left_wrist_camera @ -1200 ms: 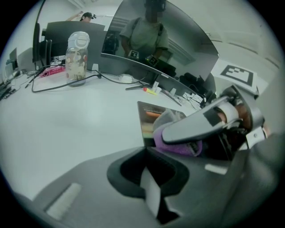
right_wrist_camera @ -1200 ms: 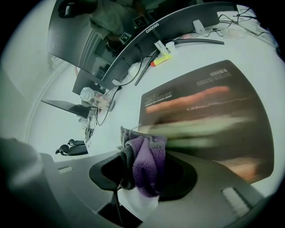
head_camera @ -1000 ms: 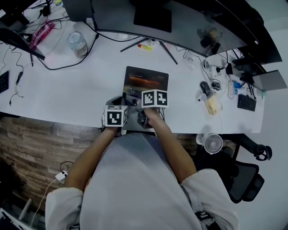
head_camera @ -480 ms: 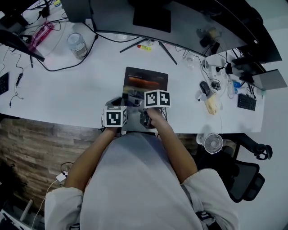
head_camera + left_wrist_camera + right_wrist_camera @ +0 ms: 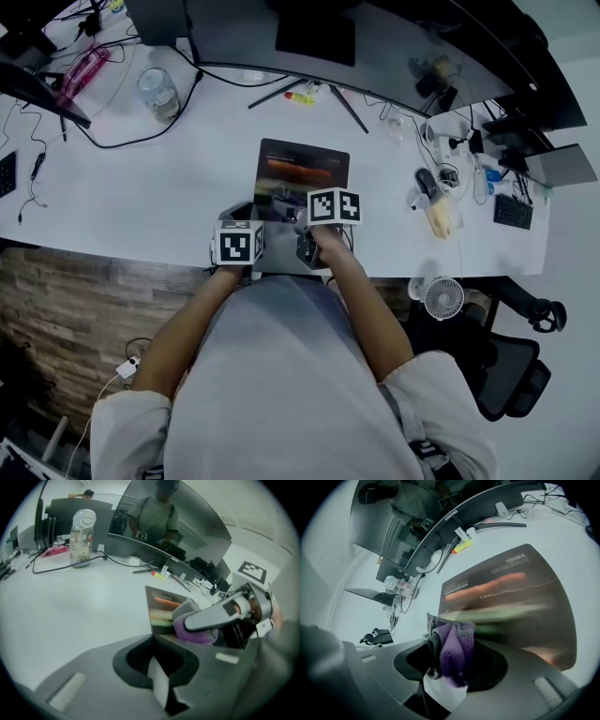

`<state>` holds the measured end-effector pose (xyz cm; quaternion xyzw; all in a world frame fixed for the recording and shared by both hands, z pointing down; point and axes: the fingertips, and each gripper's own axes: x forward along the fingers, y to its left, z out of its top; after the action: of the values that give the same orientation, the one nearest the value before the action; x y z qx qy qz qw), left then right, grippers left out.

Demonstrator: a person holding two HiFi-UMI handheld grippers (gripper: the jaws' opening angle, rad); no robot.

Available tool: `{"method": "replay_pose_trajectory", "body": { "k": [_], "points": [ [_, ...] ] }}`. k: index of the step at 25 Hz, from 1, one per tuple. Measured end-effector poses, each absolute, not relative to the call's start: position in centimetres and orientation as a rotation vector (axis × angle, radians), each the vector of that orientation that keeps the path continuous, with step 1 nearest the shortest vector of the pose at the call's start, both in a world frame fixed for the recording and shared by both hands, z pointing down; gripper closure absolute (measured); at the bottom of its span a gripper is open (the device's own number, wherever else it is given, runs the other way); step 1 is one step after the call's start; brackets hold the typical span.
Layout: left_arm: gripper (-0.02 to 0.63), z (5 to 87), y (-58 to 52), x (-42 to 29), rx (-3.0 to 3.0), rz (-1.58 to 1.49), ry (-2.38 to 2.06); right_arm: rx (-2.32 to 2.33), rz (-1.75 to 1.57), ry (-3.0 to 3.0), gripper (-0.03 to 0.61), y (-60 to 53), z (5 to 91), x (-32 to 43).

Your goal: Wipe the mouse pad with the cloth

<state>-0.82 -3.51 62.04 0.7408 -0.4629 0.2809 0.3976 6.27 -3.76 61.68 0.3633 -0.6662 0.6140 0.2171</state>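
**Current state.** The mouse pad [image 5: 303,169] lies flat on the white desk [image 5: 141,192], just above centre of the head view, with its near edge close to the desk's front edge. The right gripper [image 5: 446,679] has its jaws pinching the cloth [image 5: 452,651], a bunched purple and grey wad that sticks out forward of the jaws. In the left gripper view, the cloth sits low at the pad's near edge, at centre right of the frame. Whether it is pressed onto the surface cannot be confirmed. The left gripper [image 5: 157,681] has its jaws pressed together with nothing between them. It sits at the desk's front edge, just left of the pad and clear of it.

**Change over the last second.** In the head view, the marker cube [image 5: 335,206] on the right gripper has shifted a little toward the right of the frame across the three pictures. The left gripper's cube has not moved, and neither has the pad. The pad's printed surface is streaked with motion blur in the right gripper view.

**Meaning for the task.** This indicates a sideways wiping stroke under way along the near strip of the pad. The far part, toward the top of the frame, probably remains to be wiped. The pad is not held down, so a heavy stroke may drag it.
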Motion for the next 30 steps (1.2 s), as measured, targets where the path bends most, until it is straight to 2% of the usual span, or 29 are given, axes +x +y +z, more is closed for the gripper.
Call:
{"method": "replay_pose_trajectory", "body": {
  "k": [15, 30],
  "points": [
    [0.614, 62.1, -3.5, -0.8, 1.874, 0.708, -1.163, 1.044, 1.711, -1.809, 0.376, -3.1, 61.9, 9.8],
    [0.614, 62.1, -3.4, -0.7, 1.879, 0.719, -1.175, 1.163, 1.646, -1.700, 0.373, -2.0, 62.2, 17.0]
  ]
}}
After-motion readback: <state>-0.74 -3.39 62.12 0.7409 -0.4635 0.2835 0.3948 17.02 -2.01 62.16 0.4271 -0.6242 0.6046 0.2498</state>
